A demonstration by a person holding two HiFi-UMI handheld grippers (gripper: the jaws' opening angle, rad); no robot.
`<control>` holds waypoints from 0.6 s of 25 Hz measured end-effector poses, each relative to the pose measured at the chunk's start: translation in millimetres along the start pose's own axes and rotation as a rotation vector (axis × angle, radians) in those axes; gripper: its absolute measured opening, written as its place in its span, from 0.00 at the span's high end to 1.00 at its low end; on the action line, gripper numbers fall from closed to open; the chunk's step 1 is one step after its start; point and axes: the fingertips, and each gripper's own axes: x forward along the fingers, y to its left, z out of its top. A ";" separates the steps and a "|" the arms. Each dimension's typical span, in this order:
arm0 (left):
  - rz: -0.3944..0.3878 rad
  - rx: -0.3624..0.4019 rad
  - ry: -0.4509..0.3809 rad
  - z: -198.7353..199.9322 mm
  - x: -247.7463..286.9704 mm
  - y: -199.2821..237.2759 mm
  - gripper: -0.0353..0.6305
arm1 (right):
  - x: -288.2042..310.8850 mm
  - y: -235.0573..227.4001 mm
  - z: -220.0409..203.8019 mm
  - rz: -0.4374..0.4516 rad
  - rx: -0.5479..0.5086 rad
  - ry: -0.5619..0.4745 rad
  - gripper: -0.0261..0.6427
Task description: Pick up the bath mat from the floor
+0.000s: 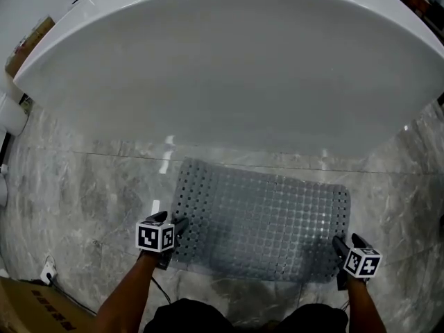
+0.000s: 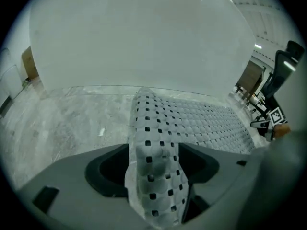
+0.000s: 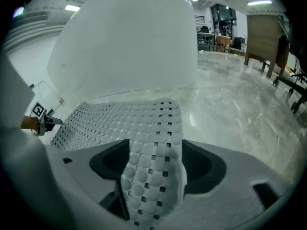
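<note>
Left gripper and right gripper: one at each near corner of the grey perforated rubber bath mat, both pointing steeply down. Fingers of each stand wide apart w/ a mat corner running up btwn them. No pad pressure evident, so mat is not gripped. Rest of mat lies flat on grey marble floor, far edge near the white oval bathtub.

Probable faults:
1. Shallow bite on closing: thin flexible edge likely slips out on lift
2. Mat may cling to smooth floor: corners could pull free
3. Uneven L/R lift: mat sags, drags against tub
</note>
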 end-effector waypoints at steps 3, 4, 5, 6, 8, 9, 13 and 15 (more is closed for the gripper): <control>-0.006 -0.020 0.040 -18.3 19.4 6.4 0.49 | 20.6 -10.0 -17.2 -0.005 0.019 0.042 0.42; -0.006 -0.026 0.044 -21.5 24.0 8.2 0.48 | 26.6 -12.1 -21.0 -0.007 0.021 0.054 0.41; -0.007 -0.031 0.045 -23.3 27.6 9.5 0.48 | 31.7 -13.5 -23.8 -0.010 0.020 0.064 0.40; -0.007 -0.035 0.046 -24.7 30.4 10.5 0.48 | 36.0 -14.6 -26.4 -0.014 0.017 0.073 0.39; -0.009 -0.040 0.052 -27.8 35.0 11.4 0.48 | 41.4 -16.2 -30.6 -0.028 0.012 0.085 0.39; -0.010 -0.039 0.056 -29.1 36.7 11.2 0.48 | 42.7 -17.1 -31.7 -0.041 0.008 0.084 0.39; -0.016 -0.017 0.066 -30.9 41.8 7.2 0.53 | 44.0 -16.8 -31.0 -0.084 -0.009 0.068 0.40; -0.011 -0.006 0.060 -30.8 42.3 7.4 0.54 | 43.7 -14.4 -30.4 -0.093 -0.017 0.063 0.44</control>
